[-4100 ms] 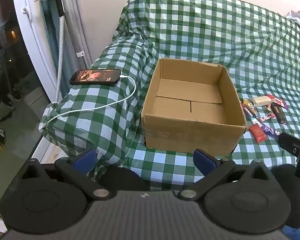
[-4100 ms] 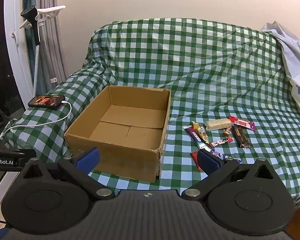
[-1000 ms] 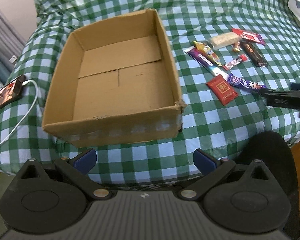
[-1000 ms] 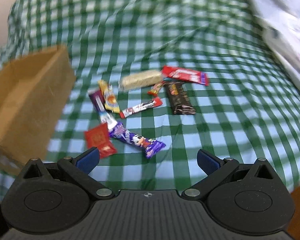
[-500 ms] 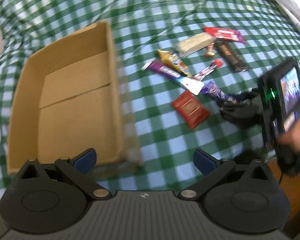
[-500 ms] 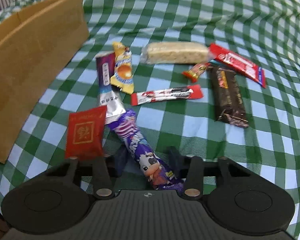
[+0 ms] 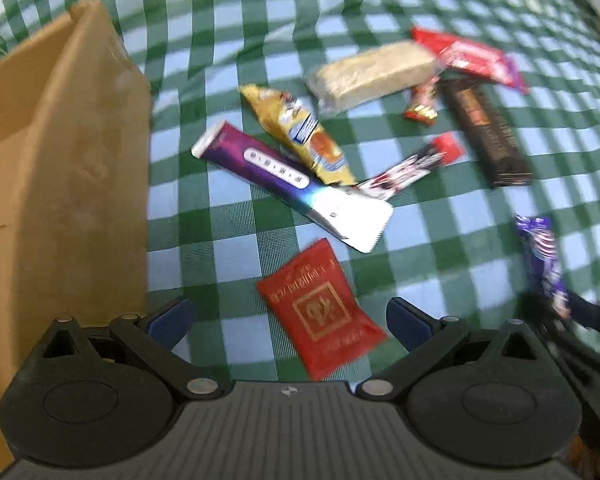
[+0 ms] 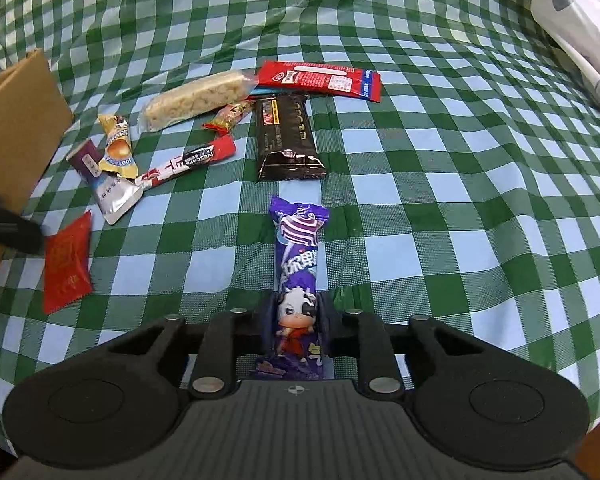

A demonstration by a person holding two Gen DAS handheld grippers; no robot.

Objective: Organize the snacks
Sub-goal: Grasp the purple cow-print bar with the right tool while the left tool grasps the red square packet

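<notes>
- Purple foil marks the cow-print snack bar (image 8: 298,280), which lies lengthwise along the right gripper (image 8: 296,322); its near end sits between the two fingers and its far end sticks out over the green checked cloth (image 8: 440,208).
- The right jaws have just been closing and now stand narrow, both pads pressed against the sides of the purple bar: clenched on it.
- In the left wrist view the same bar (image 7: 540,256) shows at the right edge, its lower end hidden in the dark fingers of the right gripper (image 7: 572,320).
- The left gripper (image 7: 288,322) is released, its blue pads wide apart. Nothing is pinched.
- The red square packet (image 7: 320,308) lies on the cloth between those spread pads, touching neither as far as the blurred view shows.
- The cardboard box (image 7: 60,184) stands just left of the red packet; its side wall is close beside the left gripper's left pad.
- Beyond the red packet, away from the box, lie the rest:
  - a purple-and-silver sachet (image 7: 292,184), with a yellow wrapper (image 7: 300,132) overlapping it;
  - a slim red-and-black stick (image 7: 412,164);
  - a pale cereal bar (image 7: 376,70) and a small red-gold sweet (image 7: 422,106);
  - a dark chocolate bar (image 7: 486,132), directly ahead of the purple bar's far end in the right wrist view;
  - a long red wrapper (image 7: 472,58), farthest from the box.
</notes>
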